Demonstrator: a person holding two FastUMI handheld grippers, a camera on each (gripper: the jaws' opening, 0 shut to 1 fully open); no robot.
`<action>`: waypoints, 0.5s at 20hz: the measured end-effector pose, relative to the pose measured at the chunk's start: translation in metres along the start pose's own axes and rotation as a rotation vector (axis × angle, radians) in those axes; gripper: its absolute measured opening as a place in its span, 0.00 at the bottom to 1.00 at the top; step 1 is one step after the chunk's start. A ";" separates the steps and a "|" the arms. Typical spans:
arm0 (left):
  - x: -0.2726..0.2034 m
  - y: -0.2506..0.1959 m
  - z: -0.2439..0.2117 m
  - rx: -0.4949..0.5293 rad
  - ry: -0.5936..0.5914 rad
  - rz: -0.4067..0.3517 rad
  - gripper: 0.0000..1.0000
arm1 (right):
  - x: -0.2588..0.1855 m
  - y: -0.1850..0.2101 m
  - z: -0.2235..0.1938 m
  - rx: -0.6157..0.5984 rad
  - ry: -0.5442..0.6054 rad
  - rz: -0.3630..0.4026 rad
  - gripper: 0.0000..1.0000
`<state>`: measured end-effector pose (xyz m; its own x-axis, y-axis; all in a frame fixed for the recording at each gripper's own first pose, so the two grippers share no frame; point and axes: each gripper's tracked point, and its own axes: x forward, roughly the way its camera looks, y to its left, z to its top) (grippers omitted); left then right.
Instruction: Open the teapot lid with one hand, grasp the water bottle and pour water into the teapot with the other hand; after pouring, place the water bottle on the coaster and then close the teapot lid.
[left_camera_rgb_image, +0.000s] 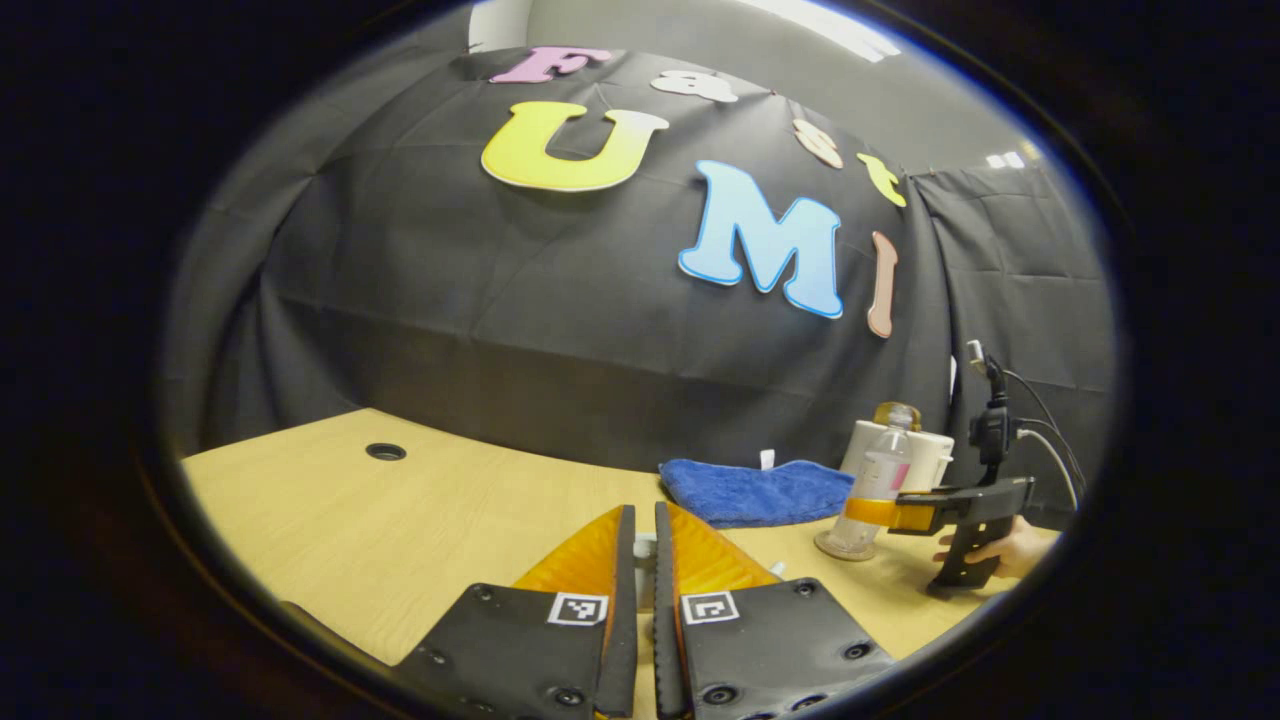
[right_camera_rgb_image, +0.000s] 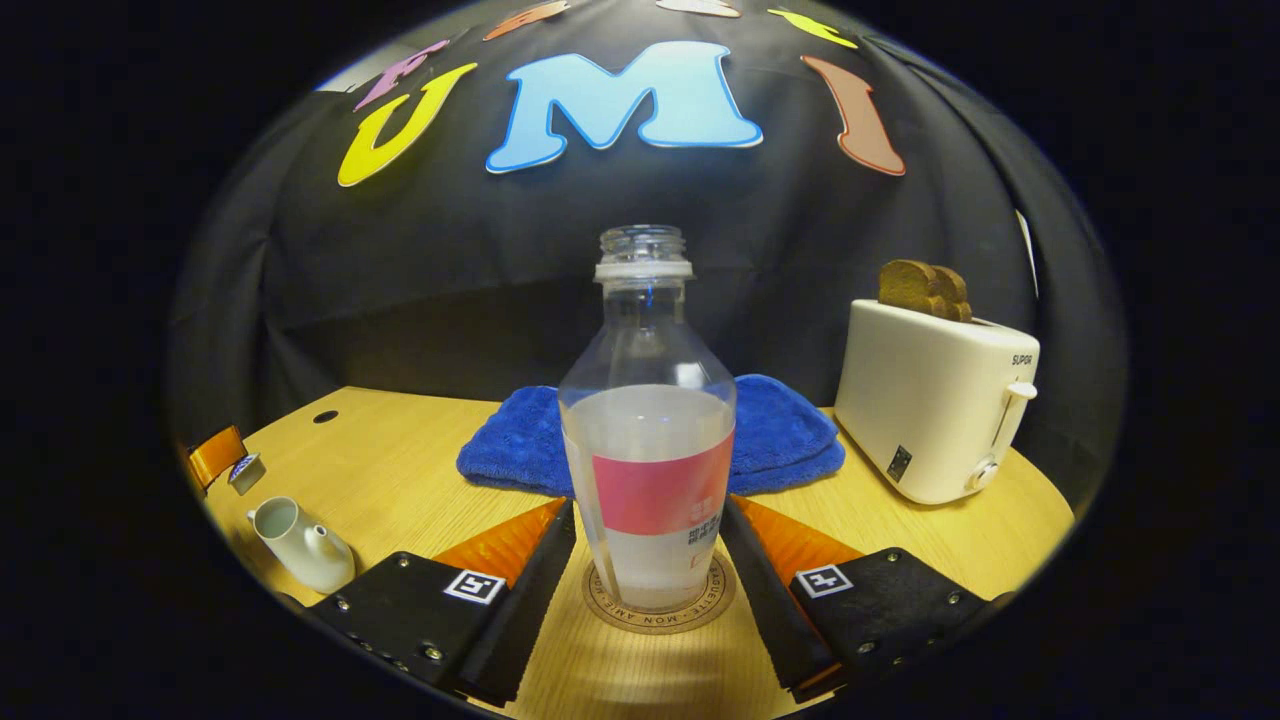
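Upright between the right gripper's (right_camera_rgb_image: 648, 560) fingers, the water bottle (right_camera_rgb_image: 648, 440) stands uncapped on the round coaster (right_camera_rgb_image: 700, 612); whether both fingers press its sides cannot be told. Meanwhile, the left gripper (left_camera_rgb_image: 645, 530) has its jaws nearly together around a small pale object that is too hidden to identify. Off to the left sits the white teapot (right_camera_rgb_image: 300, 545), its opening uncovered. Behind the bottle lies a blue cloth (right_camera_rgb_image: 790, 440), beside a white toaster (right_camera_rgb_image: 930, 400) holding bread, all on the wooden table (right_camera_rgb_image: 420, 470).
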<state>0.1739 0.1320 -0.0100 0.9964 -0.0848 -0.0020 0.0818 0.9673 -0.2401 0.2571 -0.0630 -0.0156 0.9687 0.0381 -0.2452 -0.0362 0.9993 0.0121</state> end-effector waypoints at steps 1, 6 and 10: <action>0.000 -0.002 0.000 0.000 0.002 -0.005 0.16 | -0.005 -0.001 0.003 0.000 -0.019 -0.013 0.90; -0.001 -0.022 -0.001 0.000 0.002 -0.049 0.16 | -0.052 0.000 0.015 -0.050 -0.103 -0.058 0.90; 0.003 -0.041 -0.008 0.034 0.024 -0.096 0.16 | -0.103 0.018 0.009 -0.058 -0.143 -0.041 0.90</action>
<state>0.1729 0.0902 -0.0080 0.9832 -0.1827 -0.0039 0.1780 0.9619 -0.2074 0.1592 -0.0486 0.0188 0.9946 0.0008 -0.1038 -0.0062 0.9986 -0.0518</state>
